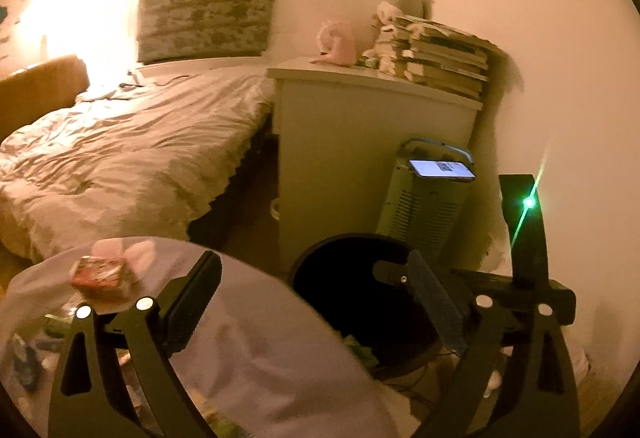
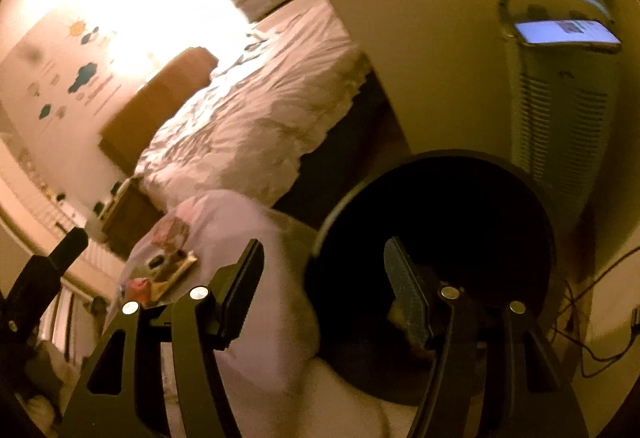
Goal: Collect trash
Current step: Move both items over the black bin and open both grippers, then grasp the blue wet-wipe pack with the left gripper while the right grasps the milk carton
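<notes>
left gripper (image 1: 316,302) jaws wide, empty | right gripper (image 2: 324,290) parted, empty | bin (image 2: 440,174) rim ahead — bag (image 2: 256,238) edge beside, touching

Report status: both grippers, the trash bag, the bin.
Left gripper open, empty. Right gripper open, empty. Translucent trash bag with litter sits beside black bin, unheld. Nothing between fingers and bag.

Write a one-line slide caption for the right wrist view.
Open right gripper poised over black trash bin, translucent trash bag beside it, unmade bed behind.
</notes>
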{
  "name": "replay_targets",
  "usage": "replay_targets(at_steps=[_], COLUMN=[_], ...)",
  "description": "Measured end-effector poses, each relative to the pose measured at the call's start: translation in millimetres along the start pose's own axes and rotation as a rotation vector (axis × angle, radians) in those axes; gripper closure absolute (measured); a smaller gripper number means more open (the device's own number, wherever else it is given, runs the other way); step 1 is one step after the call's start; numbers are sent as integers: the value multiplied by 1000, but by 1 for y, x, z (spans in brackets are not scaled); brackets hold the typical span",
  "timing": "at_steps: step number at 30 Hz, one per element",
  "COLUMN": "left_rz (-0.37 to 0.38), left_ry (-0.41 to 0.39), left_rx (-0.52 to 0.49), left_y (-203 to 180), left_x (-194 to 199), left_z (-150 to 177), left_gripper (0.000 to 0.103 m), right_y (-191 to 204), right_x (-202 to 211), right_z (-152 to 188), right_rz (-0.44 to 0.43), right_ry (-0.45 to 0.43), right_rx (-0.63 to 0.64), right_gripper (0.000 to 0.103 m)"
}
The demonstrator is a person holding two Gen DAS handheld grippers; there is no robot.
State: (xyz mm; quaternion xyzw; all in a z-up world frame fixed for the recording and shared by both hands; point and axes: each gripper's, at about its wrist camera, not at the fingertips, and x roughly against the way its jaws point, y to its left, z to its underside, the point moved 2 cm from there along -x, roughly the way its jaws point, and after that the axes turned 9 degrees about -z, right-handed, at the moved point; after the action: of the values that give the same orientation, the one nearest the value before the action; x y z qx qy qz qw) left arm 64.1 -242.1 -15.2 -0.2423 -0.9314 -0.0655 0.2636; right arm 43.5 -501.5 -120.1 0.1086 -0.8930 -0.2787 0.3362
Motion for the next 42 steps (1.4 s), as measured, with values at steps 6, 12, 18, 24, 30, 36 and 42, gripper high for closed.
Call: replay_targets(at_steps=[6, 12, 18, 24, 30, 36, 42], left_rz=[-59, -139, -264, -418, -470, -448, -419], left_ry=[11, 43, 80, 154, 247, 282, 346], left_rx=[55, 122, 189, 231, 217, 213, 273], left_y=[43, 99, 171, 255, 303, 319, 333], left_x=[12, 21, 29, 28, 11, -3, -17], left_z=[14, 40, 70, 103, 123, 130, 141], left_gripper=[10, 10, 10, 10, 10, 11, 47], right_y=[40, 79, 117, 146, 166, 184, 188], right_x=[-23, -45, -66, -81, -94, -106, -113], right_z=[7, 22, 45, 68, 93, 113, 126], right_rz=[-39, -81, -112, -116, -116, -80, -34], right_ry=[58, 130, 216, 295, 364, 412, 442], right_rx=[63, 141, 239, 338, 429, 536, 594], right_gripper=[40, 40, 40, 40, 28, 28, 42])
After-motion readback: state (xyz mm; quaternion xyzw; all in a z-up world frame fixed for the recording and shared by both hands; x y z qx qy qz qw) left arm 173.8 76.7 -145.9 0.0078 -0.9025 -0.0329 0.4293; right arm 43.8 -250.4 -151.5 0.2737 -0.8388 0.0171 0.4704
